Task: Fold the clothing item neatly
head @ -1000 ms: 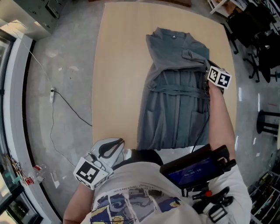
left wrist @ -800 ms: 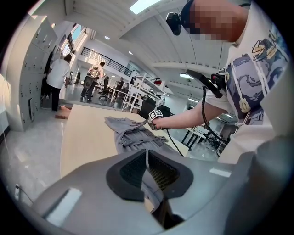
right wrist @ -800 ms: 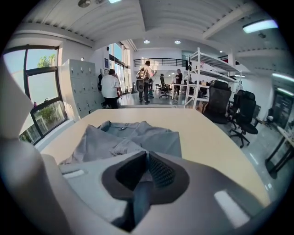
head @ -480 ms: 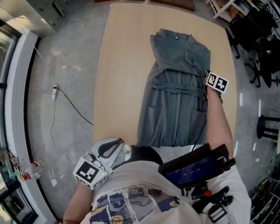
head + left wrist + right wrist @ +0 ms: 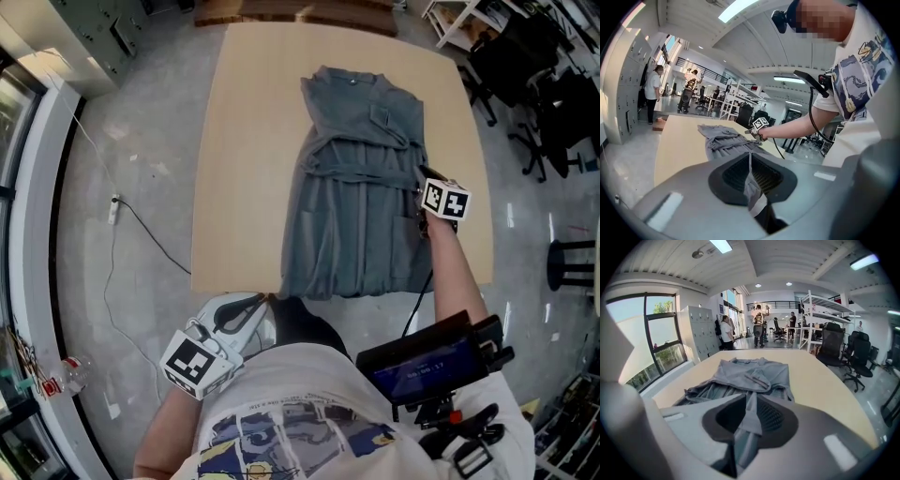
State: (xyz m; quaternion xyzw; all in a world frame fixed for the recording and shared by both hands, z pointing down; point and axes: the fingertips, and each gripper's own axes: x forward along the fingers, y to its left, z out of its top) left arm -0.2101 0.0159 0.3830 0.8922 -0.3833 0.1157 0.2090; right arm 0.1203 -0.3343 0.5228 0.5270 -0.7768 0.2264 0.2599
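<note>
The grey garment [image 5: 356, 206] lies flat on the tabletop [image 5: 244, 141]. The right gripper [image 5: 421, 178] has drawn back along the garment's right edge, from the chest pocket to the belt. Its jaws have just been opening, yet pinch a fabric fold. The left gripper [image 5: 266, 304] sits clamped on the hem corner.

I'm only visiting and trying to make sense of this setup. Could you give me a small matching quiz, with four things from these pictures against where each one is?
Things:
1. grey garment
2. left gripper
3. cable
4. black office chairs

Places, as the head view shows them:
A. on the floor, left of the table
B. beyond the table's far right corner
C. lying on the table
D. just off the table's near edge

Pairs: 1-C, 2-D, 3-A, 4-B.
</note>
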